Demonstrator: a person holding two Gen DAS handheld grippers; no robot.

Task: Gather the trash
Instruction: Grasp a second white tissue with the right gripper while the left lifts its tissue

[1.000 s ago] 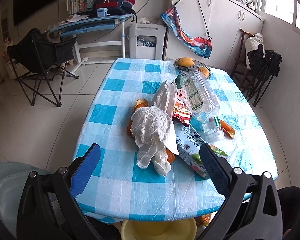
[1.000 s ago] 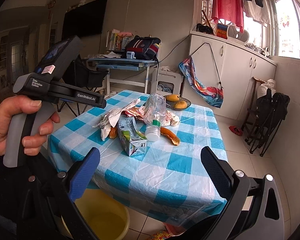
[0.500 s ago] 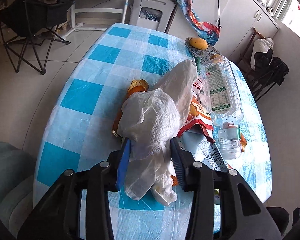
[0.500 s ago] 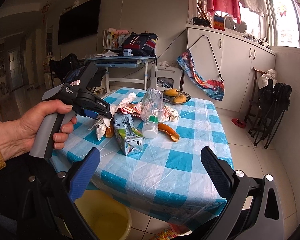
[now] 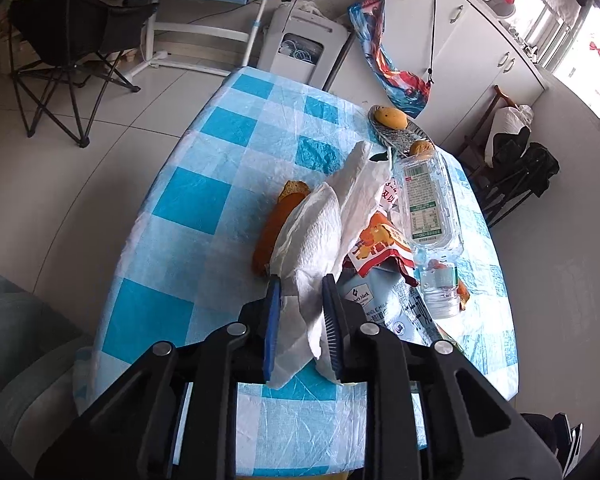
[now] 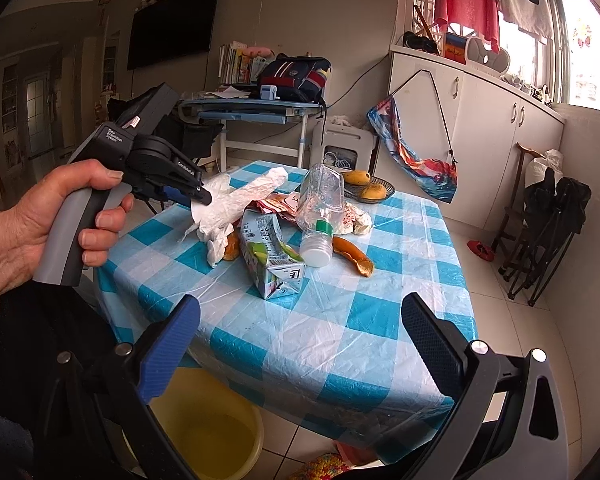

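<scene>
Left gripper (image 5: 300, 294) nips the tissue (image 5: 320, 236).

Left view: its jaws have just been closing and now pinch the tissue atop the trash pile on the table (image 5: 188, 196); lift straight up so the peel underneath stays put. Carton (image 5: 380, 304) reads "Member's Mark", "WHOLE MILK". Right view: right gripper (image 6: 300, 340) gapes empty above the bucket (image 6: 216, 428); the left one's body reads "GenRobot.AI".
</scene>
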